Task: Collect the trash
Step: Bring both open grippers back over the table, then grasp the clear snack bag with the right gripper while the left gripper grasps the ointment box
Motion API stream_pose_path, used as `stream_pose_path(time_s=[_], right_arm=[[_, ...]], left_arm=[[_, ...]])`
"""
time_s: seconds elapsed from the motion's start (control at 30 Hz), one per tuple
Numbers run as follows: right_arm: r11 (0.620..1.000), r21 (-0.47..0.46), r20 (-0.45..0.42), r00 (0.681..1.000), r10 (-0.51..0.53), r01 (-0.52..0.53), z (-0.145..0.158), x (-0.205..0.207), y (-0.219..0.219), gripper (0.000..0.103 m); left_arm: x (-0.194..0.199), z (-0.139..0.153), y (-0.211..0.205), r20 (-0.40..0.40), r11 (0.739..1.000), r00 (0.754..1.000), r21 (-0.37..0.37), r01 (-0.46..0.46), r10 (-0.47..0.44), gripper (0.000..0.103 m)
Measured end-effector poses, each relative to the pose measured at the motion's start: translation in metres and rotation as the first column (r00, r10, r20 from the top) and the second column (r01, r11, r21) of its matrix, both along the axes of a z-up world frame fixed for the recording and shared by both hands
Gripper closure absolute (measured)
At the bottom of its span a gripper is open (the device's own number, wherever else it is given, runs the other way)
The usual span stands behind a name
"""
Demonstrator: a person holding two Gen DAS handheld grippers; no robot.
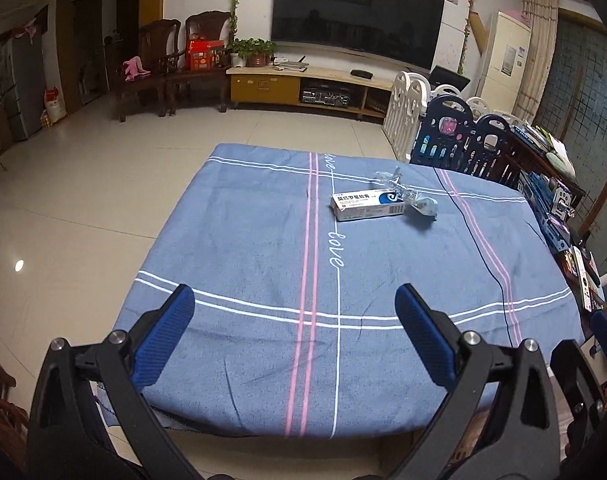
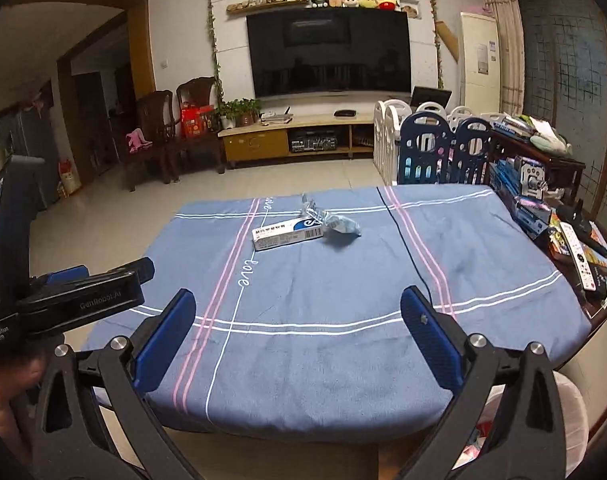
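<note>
Two grippers, left gripper (image 1: 294, 304) and right gripper (image 2: 298, 308), hang with fingers spread wide over our blue striped tablecloth (image 1: 263, 264). Far across it we see a white-and-blue carton (image 1: 368, 205), its print too small to read. Touching its right end lie crumpled clear plastic (image 1: 389, 179) and a pale-blue wad (image 1: 423, 207), blurred.
</note>
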State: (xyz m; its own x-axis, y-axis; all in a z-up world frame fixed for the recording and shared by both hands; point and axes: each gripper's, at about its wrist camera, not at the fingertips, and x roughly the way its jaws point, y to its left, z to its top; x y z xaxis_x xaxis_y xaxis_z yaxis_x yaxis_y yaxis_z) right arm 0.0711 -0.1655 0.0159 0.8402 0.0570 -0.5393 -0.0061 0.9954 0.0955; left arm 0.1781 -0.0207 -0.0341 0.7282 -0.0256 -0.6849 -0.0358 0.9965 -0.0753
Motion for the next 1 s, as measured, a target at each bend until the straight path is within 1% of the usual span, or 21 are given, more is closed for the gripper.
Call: stream_pose_path(time_s=[0.1, 0.27, 0.4, 0.43, 0.53, 0.63, 0.67, 0.7, 0.77, 0.8, 0.87, 0.9, 0.97, 1.0], right_arm=[[1.0, -0.001, -0.025, 1.0, 0.006, -0.006, -0.004, 0.002, -0.001, 0.003], [1.0, -0.001, -0.04, 0.999, 0.012, -0.012, -0.007, 0.005, -0.004, 0.003], [0.999, 0.012, -0.107, 0.993, 0.042, -0.041, -0.017, 0.03, -0.008, 0.003], [0.999, -0.001, -0.126, 0.991, 0.053, -0.053, -0.02, 0.042, -0.007, 0.003], [0.991, -0.091, -0.173, 0.982, 0.081, -0.098, -0.031, 0.096, -0.002, 0.003], [0.966, -0.212, -0.227, 0.969, 0.096, -0.145, -0.051, 0.16, 0.005, 0.003], [0.952, -0.262, -0.242, 0.965, 0.097, -0.161, -0.06, 0.181, 0.007, 0.003], [0.929, -0.321, -0.271, 0.958, 0.097, -0.185, -0.072, 0.208, 0.01, 0.003], [0.891, -0.397, -0.327, 0.941, 0.086, -0.22, -0.094, 0.249, 0.011, 0.003], [0.867, -0.441, -0.367, 0.928, 0.063, -0.233, -0.11, 0.274, 0.01, 0.003], [0.847, -0.466, -0.418, 0.907, 0.045, -0.257, -0.131, 0.304, 0.009, 0.003], [0.838, -0.477, -0.429, 0.902, 0.039, -0.263, -0.14, 0.318, 0.009, 0.003], [0.827, -0.493, -0.42, 0.906, 0.048, -0.272, -0.148, 0.334, 0.011, 0.003], [0.828, -0.489, -0.413, 0.909, 0.06, -0.276, -0.15, 0.339, 0.012, 0.004]], left_arm=[[-0.001, -0.001, 0.003, -0.001, 1.0, 1.0, -0.009, 0.0, 0.0, 0.003], [-0.002, -0.003, 0.004, -0.01, 1.0, 1.0, -0.015, 0.01, -0.01, 0.003], [-0.002, -0.004, 0.012, -0.011, 1.0, 1.0, -0.029, 0.003, -0.003, 0.003], [-0.002, -0.003, 0.013, -0.012, 0.999, 1.0, -0.035, -0.001, 0.001, 0.003], [-0.002, -0.003, 0.016, -0.018, 0.999, 1.0, -0.05, -0.008, 0.007, 0.003], [-0.001, -0.003, 0.015, -0.024, 0.998, 1.0, -0.056, -0.001, 0.0, 0.003], [0.001, -0.004, 0.013, -0.025, 0.999, 1.0, -0.054, 0.003, -0.004, 0.003], [0.003, -0.004, 0.013, -0.029, 0.999, 1.0, -0.052, 0.005, -0.007, 0.003], [0.007, -0.005, 0.012, -0.038, 0.999, 0.999, -0.051, 0.008, -0.01, 0.003], [0.008, -0.005, 0.012, -0.04, 0.999, 0.999, -0.053, 0.008, -0.01, 0.003], [0.012, -0.005, 0.011, -0.041, 0.999, 0.999, -0.051, 0.011, -0.013, 0.003], [0.013, -0.005, 0.01, -0.042, 0.999, 0.999, -0.047, 0.014, -0.016, 0.003], [0.016, -0.006, 0.009, -0.044, 0.999, 0.999, -0.039, 0.021, -0.023, 0.003], [0.018, -0.007, 0.009, -0.047, 0.999, 0.999, -0.034, 0.022, -0.024, 0.003]])
